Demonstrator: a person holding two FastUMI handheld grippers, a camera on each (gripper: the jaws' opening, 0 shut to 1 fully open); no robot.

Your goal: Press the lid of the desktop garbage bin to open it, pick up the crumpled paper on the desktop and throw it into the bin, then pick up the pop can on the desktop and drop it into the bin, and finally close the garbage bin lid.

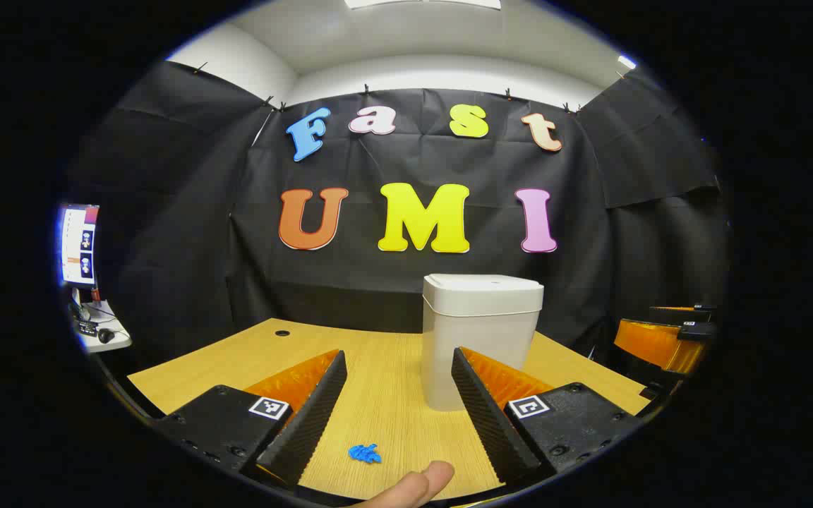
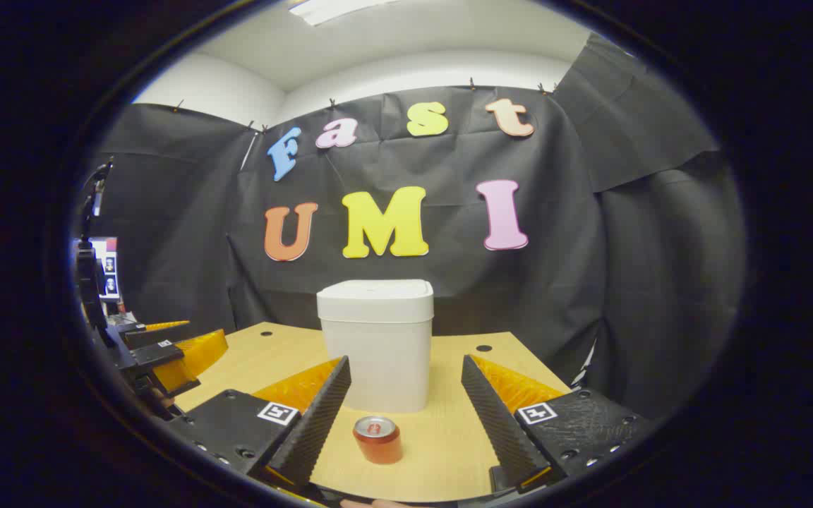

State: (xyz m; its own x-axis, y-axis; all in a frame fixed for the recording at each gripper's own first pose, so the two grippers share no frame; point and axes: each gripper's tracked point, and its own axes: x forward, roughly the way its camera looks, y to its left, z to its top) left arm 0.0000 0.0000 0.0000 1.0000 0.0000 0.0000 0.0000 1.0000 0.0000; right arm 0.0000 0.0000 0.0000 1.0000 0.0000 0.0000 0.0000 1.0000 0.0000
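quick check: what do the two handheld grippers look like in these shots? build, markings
Both match: the left gripper and right gripper each have two wedge-shaped fingers with ribbed inner faces, translucent orange ridged backing, and matte black bolted carriage blocks. Each block carries a small square black-and-white fiducial tag. No cables visible.

Both gripper views sit low over the near desk edge [image 1: 188, 370], facing the far wall, sharing the bin [image 1: 480, 339].
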